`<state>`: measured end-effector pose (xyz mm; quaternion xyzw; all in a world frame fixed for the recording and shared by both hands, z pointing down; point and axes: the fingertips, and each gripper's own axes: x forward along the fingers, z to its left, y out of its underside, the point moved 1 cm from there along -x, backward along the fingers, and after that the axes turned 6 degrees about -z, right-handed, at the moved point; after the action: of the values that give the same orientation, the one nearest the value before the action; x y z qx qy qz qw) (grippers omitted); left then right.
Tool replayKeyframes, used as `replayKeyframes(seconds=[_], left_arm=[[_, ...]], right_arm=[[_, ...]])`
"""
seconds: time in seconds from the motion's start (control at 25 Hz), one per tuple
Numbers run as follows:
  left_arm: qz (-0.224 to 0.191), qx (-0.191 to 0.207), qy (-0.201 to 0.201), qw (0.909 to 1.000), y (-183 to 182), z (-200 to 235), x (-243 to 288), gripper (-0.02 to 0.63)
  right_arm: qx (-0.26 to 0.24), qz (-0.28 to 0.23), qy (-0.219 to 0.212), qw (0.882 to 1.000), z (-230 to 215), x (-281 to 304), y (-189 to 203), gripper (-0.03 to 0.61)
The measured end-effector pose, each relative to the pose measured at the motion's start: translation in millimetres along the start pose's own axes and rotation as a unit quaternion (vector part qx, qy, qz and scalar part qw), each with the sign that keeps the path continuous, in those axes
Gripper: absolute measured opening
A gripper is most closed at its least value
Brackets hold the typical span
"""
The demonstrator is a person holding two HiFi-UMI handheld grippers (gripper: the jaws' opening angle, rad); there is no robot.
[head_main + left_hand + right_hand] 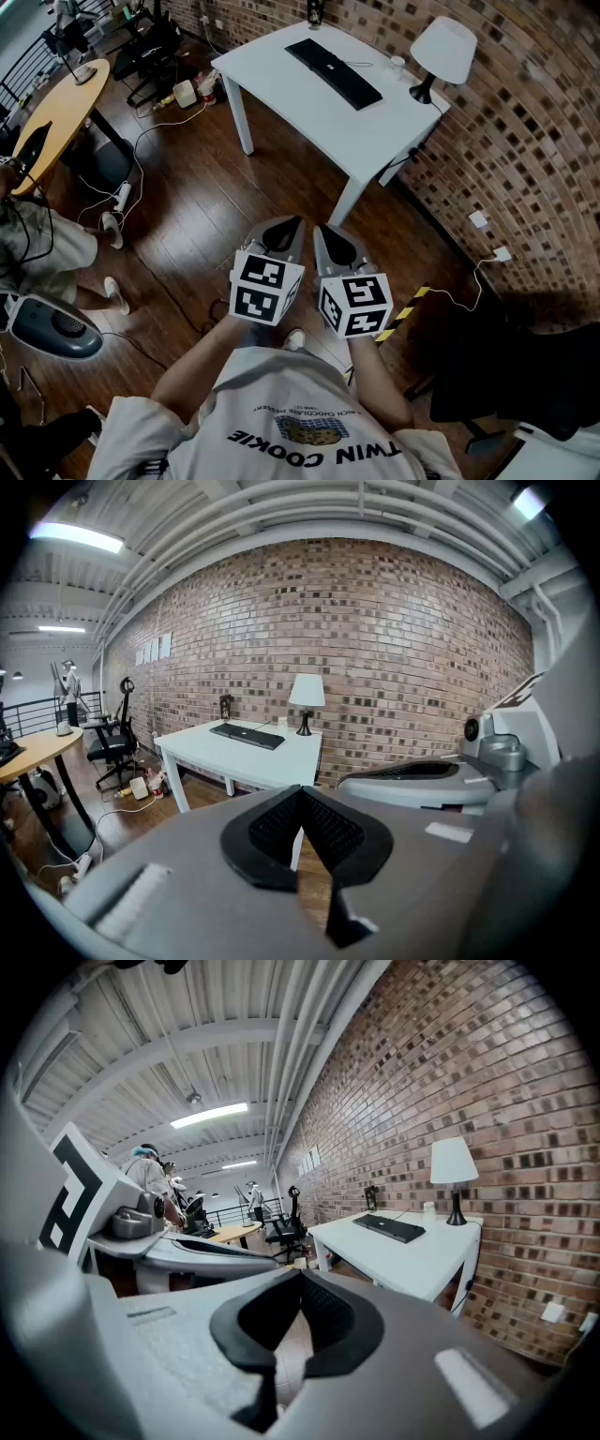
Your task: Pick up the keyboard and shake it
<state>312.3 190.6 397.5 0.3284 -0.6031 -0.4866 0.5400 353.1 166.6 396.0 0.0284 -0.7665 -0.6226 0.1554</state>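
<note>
**Both grippers shut and empty, keyboard untouched on the white table**

Nearest, well short of the white table (pixel 309 117), the person holds both grippers side by side over the wood floor (pixel 202 220). The marker cubes face the head camera. The left gripper (pixel 285 228) has its jaws closed with the black pads meeting at the tips, and nothing is between them. The right gripper (pixel 335 240) is the same, jaws together and nothing held. Both point toward the table's near corner, and neither touches it.

A yellow-and-black striped strip (pixel 404 314) lies on the floor on the near side of the table, off toward its right. A seated person (pixel 33 246) is partly in frame, well to the left of the table.

The black keyboard (pixel 334 72) lies flat on the table's far half, set diagonally to the edges. A thin cable leaves it toward the table's right end. A white-shaded lamp (pixel 441 52) on a dark stem stands upright at the table's far right corner. A small pale cup (pixel 398 64) sits between the keyboard and the lamp base, close to the lamp.

The brick wall (pixel 530 141) runs along the table's right side, with a white socket (pixel 478 218) low on it past the table's near right leg. A round wooden desk (pixel 58 114) stands well left of the table. A black office chair (pixel 150 45) sits beyond the table's left end.
</note>
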Motion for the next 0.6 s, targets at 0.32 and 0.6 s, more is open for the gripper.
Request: replayKeyframes(seconds=[0.32,0.6], left_arm=[[-0.004,-0.011,0.010,0.9999,-12.6,73.7,41.0,0.006],[-0.007,-0.021,0.042,0.9989,-30.5,165.8,67.2,0.006]], right_arm=[[-0.006,0.010,0.011,1.000,-0.1,85.2,-13.8,0.000],[-0.012,0.021,0.029,0.999,22.5,180.1,-33.6,0.000]])
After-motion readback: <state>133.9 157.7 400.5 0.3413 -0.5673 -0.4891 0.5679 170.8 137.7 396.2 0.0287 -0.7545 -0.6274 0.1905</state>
